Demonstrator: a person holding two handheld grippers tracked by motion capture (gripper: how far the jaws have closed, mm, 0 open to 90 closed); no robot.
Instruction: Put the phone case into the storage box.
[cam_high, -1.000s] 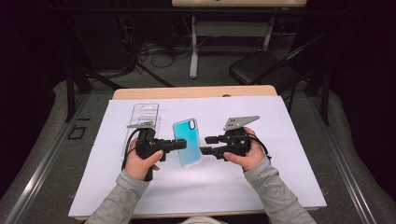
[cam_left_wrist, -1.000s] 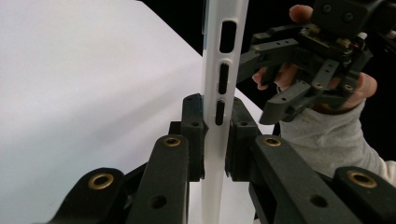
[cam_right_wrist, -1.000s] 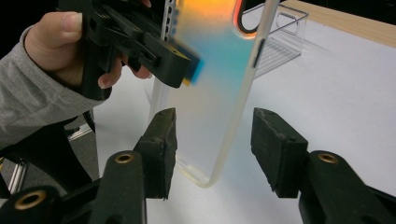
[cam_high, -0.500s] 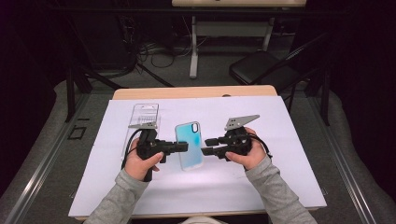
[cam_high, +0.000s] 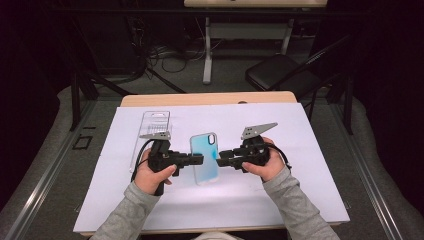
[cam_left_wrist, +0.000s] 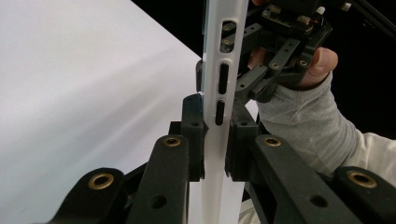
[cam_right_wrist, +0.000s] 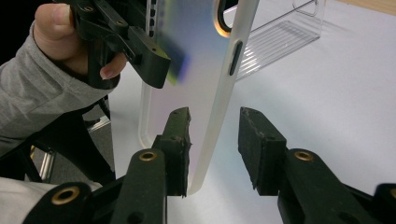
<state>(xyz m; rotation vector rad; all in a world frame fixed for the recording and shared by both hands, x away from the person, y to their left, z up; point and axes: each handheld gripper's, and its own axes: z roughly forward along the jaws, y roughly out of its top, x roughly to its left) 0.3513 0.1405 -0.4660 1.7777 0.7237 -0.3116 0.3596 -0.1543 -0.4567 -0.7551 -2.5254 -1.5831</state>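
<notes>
A pale blue, iridescent phone case (cam_high: 204, 159) with a white rim is held on edge above the white sheet, between the two hands. My left gripper (cam_high: 200, 160) is shut on its left edge; in the left gripper view both pads (cam_left_wrist: 192, 135) press the white rim (cam_left_wrist: 219, 70). My right gripper (cam_high: 220, 156) stands open at the case's other side. In the right gripper view the case (cam_right_wrist: 196, 60) passes between the spread jaws, against the left pad (cam_right_wrist: 180, 140) and apart from the right one. The left gripper (cam_right_wrist: 140, 46) shows beyond it.
A clear plastic package (cam_high: 154, 125) lies on the white sheet (cam_high: 310, 150) behind the left hand, and also shows as a ribbed clear package (cam_right_wrist: 285, 37). The sheet covers a wooden table (cam_high: 210, 98). A dark chair (cam_high: 280, 75) and cables sit on the floor beyond.
The case has shifted slightly right and toward the person, carried by the left gripper. The right hand has stayed almost in place.
</notes>
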